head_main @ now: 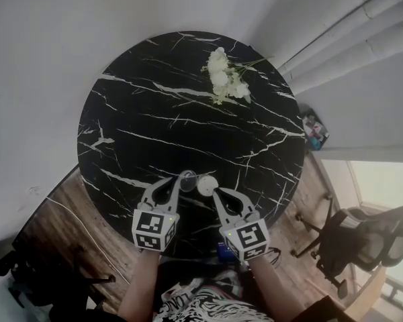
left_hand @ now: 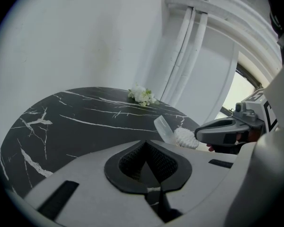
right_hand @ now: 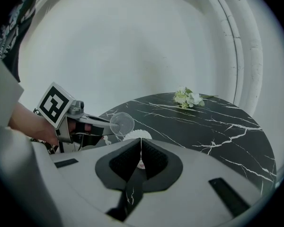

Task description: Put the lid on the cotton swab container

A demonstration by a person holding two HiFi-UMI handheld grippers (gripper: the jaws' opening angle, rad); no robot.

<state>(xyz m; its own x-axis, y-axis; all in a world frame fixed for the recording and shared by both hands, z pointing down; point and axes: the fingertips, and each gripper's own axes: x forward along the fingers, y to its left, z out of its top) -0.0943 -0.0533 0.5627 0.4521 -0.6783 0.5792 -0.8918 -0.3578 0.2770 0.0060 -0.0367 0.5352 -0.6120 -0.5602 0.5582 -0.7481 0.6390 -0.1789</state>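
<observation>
Cotton swab container (head_main: pixel 207 186) was open, at the near edge of the round black marble table (head_main: pixel 154 133), about mid-width. It was packed with white cotton swabs (left_hand: pixel 185 137), tips up and level with the rim.

Right gripper (head_main: pixel 215 192): jaws nearly closed, pinched narrow on the container's near-right wall. In the right gripper view only a thin pale edge showed between the pads (right_hand: pixel 154 157), with the swab tops just beyond them.

Lid (head_main: pixel 187 180) was a clear round disc, not on the container. It was held tilted just left of the container mouth and a bit above it. Couldn't tell whether the lid's edge touched the rim.

Left gripper (head_main: pixel 176 182): jaws closed on the lid's edge. The right gripper view showed the disc clamped at that gripper's tips (right_hand: pixel 121 123). The two gripper tips were close together, angled in toward each other.

Elsewhere: white flowers (head_main: pixel 225 76) lay far right on the table, well apart from the container. An office chair (head_main: pixel 363 237) stood on the floor to the right, off the table.
</observation>
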